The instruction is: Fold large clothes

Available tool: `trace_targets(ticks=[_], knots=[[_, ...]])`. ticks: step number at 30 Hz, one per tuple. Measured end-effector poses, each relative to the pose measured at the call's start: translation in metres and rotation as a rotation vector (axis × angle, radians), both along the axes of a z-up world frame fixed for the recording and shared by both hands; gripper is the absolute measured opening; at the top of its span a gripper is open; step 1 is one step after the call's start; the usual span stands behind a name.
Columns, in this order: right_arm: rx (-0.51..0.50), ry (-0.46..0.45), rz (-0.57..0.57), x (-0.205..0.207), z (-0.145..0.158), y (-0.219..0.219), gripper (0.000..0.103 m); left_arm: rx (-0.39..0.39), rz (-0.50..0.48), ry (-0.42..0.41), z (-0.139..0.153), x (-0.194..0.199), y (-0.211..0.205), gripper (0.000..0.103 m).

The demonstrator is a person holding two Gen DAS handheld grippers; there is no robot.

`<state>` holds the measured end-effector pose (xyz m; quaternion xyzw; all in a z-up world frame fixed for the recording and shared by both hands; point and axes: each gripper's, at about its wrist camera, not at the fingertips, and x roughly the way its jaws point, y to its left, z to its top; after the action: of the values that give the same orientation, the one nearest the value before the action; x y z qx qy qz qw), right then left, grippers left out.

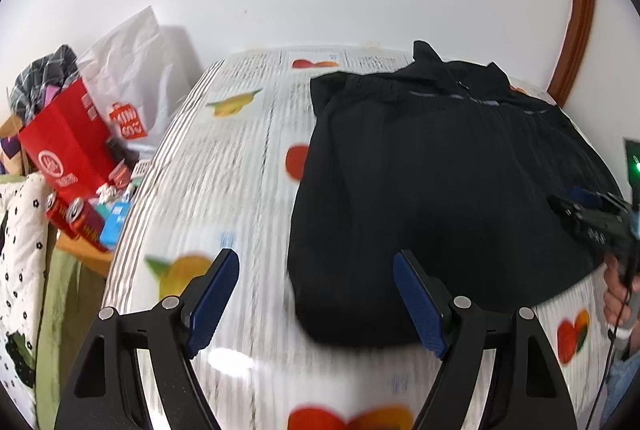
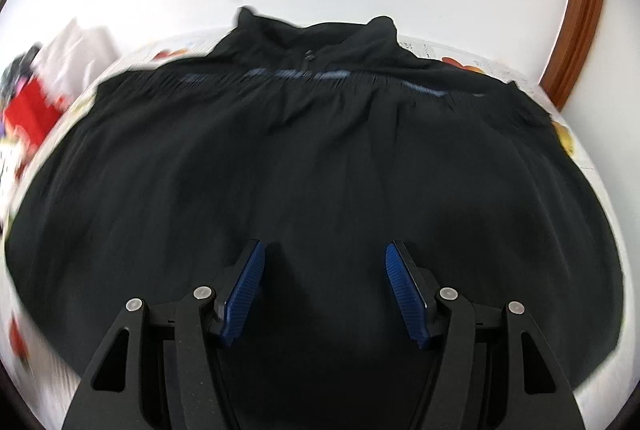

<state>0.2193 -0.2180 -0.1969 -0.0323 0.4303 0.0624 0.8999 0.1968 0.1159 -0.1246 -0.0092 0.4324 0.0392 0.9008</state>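
Red bag [image 1: 68, 145] and cans [image 1: 76, 216] (clutter) beside black garment [image 1: 440, 189].

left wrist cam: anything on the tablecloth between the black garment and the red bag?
Nothing. In the left wrist view, the stretch of fruit-print tablecloth between the black garment and the red bag, which stands off the table's edge, is bare.

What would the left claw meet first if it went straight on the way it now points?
Probably the tablecloth, right beside the left edge of the black garment. The open left claw holds nothing and points down at that border; blur and unclear depth leave the garment's edge possible.
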Motion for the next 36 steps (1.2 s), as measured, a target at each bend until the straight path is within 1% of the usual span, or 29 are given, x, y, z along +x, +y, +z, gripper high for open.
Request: trace_targets(ticks=[3,6,8,10,12,14,20,23,28,33,34,36], knots=[[-0.002,-0.021,-0.007,-0.041,0.000,-0.006,0.062,0.010,-0.007,0.004,-0.003,-0.023,0.003,0.078],[0.044,-0.040,-0.031,-0.080,0.002,-0.016,0.062,0.050,0.031,-0.021,-0.007,-0.045,0.008,0.078],[0.076,-0.019,-0.010,-0.100,-0.001,-0.019,0.062,0.072,0.052,-0.018,-0.012,-0.054,0.011,0.078],[0.063,-0.016,0.014,-0.120,-0.002,-0.011,0.062,0.067,0.055,-0.004,-0.017,-0.063,0.016,0.078],[0.022,-0.044,0.066,-0.135,0.001,0.008,0.062,0.057,0.063,0.030,-0.023,-0.066,0.023,0.078],[-0.006,-0.061,0.131,-0.137,0.004,0.032,0.062,0.033,0.070,0.055,-0.027,-0.069,0.031,0.078],[-0.131,-0.121,0.396,-0.142,0.004,0.136,0.063,0.017,0.116,0.083,-0.031,-0.081,0.053,0.078],[-0.149,-0.110,0.483,-0.129,0.001,0.180,0.063,-0.008,0.108,0.093,-0.034,-0.086,0.062,0.078],[-0.135,-0.099,0.559,-0.112,0.001,0.226,0.063,-0.041,0.086,0.095,-0.036,-0.089,0.071,0.078],[-0.198,-0.118,0.600,-0.097,0.001,0.260,0.062,-0.077,0.062,0.086,-0.036,-0.085,0.075,0.078],[-0.210,-0.120,0.604,-0.094,0.001,0.265,0.062,-0.086,0.055,0.087,-0.037,-0.084,0.074,0.078],[-0.217,-0.117,0.609,-0.084,0.001,0.272,0.055,-0.105,0.044,0.089,-0.039,-0.081,0.073,0.078]])
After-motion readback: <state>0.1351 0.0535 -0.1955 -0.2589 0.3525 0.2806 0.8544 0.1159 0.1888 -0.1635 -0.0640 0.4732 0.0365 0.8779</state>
